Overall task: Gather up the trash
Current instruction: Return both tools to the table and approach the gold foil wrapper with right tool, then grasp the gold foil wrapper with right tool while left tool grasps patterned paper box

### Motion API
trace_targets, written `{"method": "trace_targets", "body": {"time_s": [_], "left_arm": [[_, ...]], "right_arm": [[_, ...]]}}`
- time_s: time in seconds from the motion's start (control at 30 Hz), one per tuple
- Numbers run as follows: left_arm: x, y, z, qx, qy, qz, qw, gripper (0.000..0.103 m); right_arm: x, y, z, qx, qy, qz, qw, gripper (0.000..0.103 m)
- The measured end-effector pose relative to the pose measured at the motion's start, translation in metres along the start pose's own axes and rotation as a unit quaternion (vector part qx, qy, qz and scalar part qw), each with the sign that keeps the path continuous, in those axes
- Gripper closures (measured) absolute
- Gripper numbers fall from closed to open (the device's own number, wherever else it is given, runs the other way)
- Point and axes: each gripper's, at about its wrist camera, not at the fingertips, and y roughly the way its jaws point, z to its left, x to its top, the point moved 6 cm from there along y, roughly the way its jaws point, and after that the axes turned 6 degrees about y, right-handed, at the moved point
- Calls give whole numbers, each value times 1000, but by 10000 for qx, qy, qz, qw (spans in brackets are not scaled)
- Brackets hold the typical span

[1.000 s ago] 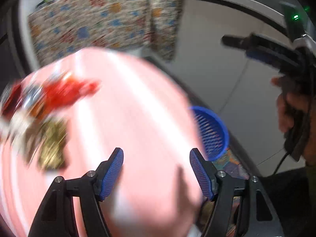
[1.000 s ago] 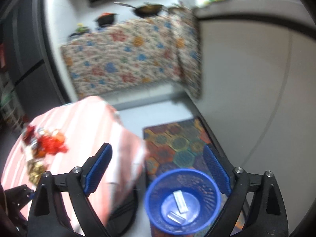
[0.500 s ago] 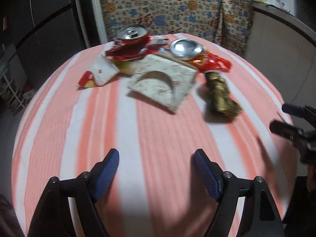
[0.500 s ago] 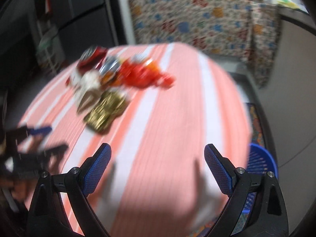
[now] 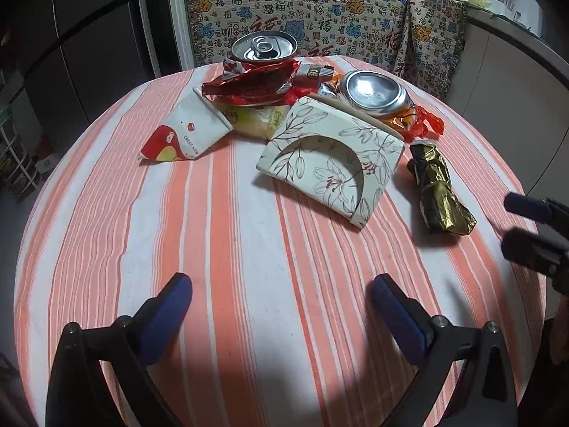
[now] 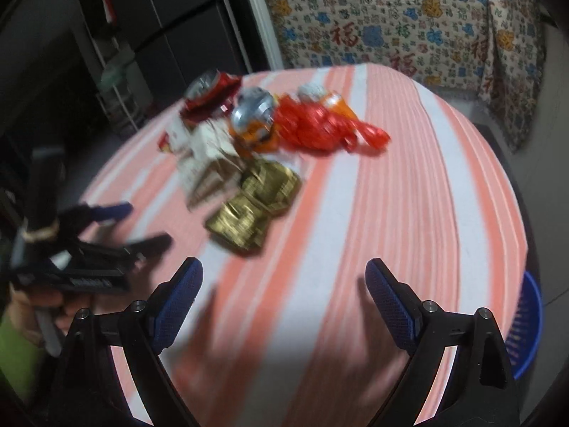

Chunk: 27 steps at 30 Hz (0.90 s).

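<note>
Trash sits bunched at the far half of the round table (image 5: 106,213), which has an orange and white striped cloth over it. Near half is bare cloth, so lots of open room there between the pile and both grippers.

Left gripper (image 5: 281,293) hovers over the near part of the cloth, jaws wide apart, just been opening, nothing between them. Right gripper (image 6: 284,277) is the same deal: jaws spread wide, only bare cloth between them. Its view is blurry, so the small stuff is hard to read there.

The pile, going by the left view:
- crushed red can (image 5: 259,67) at the far side, top facing up
- white snack packet (image 5: 185,131) on the left, lying flat, a bit apart from the rest
- flowered white carton (image 5: 330,160) with a curved cutout in the middle, nearest edge of the pile
- flattened silver can (image 5: 373,92) just behind the carton, on orange and red wrappers
- gold foil wrapper (image 5: 441,188) off to the right, lying alone, close to the right gripper's fingertips poking in at the right edge

Blue basket (image 6: 526,323) is down past the table's right edge, lower than the tabletop, only partly visible. Patterned cloth (image 5: 302,10) hangs behind the table's far edge.
</note>
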Motion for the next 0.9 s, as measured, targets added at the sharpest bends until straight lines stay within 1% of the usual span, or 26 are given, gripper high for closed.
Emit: {"method": "trace_targets", "body": {"time_s": [0.1,0.2,0.3,0.33,0.37,0.4,0.43,0.47,0.6,0.7,0.73,0.77,0.83,0.87,0.9], "left_arm": [[0,0,-1,-1,-3,-3,10000,0],[1,0,-1,-1,2,-2,10000,0],[0,0,-2,0,0,-5,10000,0],[1,0,-2,0,0,-5,10000,0],[1,0,-2,1,0,-4,10000,0],[0,0,-2,2,2,-4,10000,0],[0,0,-3,4,2,-5,10000,0],[0,0,-3,6,3,-5,10000,0],[2,-1,-3,-29,-10,-17,10000,0],[14,4,-20,-252,45,-97,9996,0],[18,5,-27,-273,91,-120,9995,0],[21,7,-32,-243,145,-127,9995,0],[31,13,-43,32,296,-166,9994,0],[35,17,-46,129,291,-166,9994,0],[39,23,-45,149,177,-85,9997,0]], "right_arm": [[12,17,11,24,-46,27,10000,9],[19,40,19,-105,-124,271,9995,9],[19,55,16,-308,-263,431,9983,11],[16,57,13,-364,-282,489,9977,19],[16,56,10,-449,-326,478,9973,29],[16,53,5,-626,-411,446,9962,37],[14,50,-1,-732,-447,447,9953,51],[14,47,-7,-834,-437,426,9946,56],[11,37,-31,-1076,-300,351,9931,56],[8,35,-34,-1131,-355,262,9926,53],[9,37,-35,-1168,-405,225,9921,52],[8,37,-33,-1201,-443,188,9916,49],[7,38,-32,-1202,-435,132,9917,45],[7,39,-33,-1195,-421,121,9919,43],[8,39,-34,-1189,-406,117,9920,42]]}}
